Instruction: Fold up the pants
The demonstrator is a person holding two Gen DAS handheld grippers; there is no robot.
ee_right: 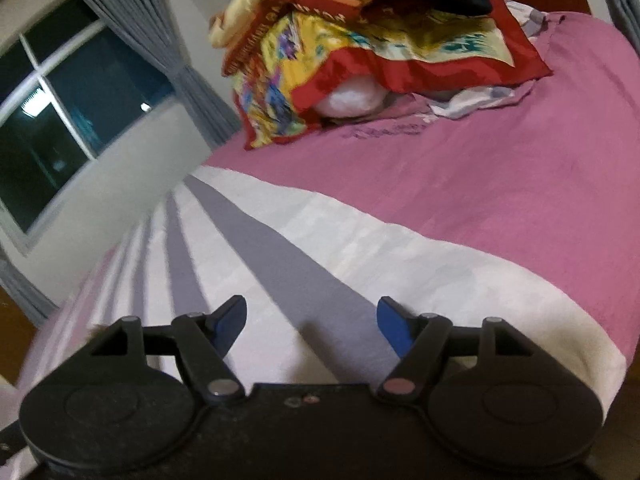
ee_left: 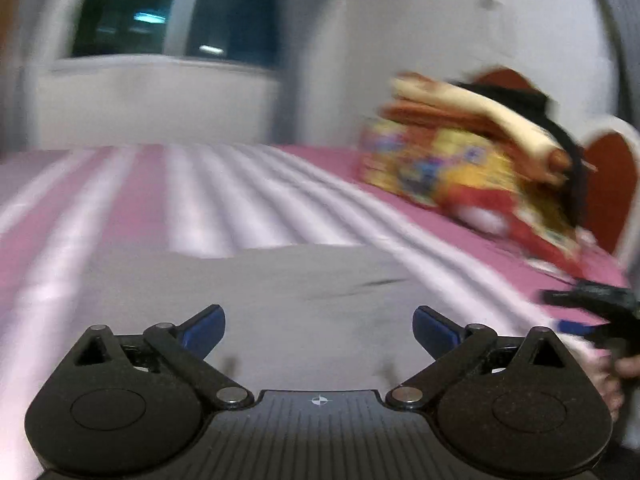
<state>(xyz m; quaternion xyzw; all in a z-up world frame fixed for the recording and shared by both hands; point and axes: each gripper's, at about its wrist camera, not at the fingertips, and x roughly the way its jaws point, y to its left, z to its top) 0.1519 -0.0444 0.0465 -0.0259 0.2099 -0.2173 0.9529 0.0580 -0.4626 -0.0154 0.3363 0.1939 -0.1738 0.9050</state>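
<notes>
Grey pants (ee_left: 280, 292) lie flat on the striped bed sheet, right in front of my left gripper (ee_left: 319, 330), which is open and empty just above them. The left wrist view is motion-blurred. My right gripper (ee_right: 311, 326) is open and empty over the white and grey striped sheet (ee_right: 360, 248); the pants do not show clearly in the right wrist view. The right gripper also shows at the right edge of the left wrist view (ee_left: 592, 312), held in a hand.
A pile of colourful pillows and blankets (ee_right: 360, 52) sits at the head of the pink bed (ee_right: 500, 168), also in the left wrist view (ee_left: 472, 160). A window (ee_right: 60, 100) and grey curtain (ee_right: 160, 40) lie beyond the bed's left side. A red headboard (ee_left: 612, 184) stands behind.
</notes>
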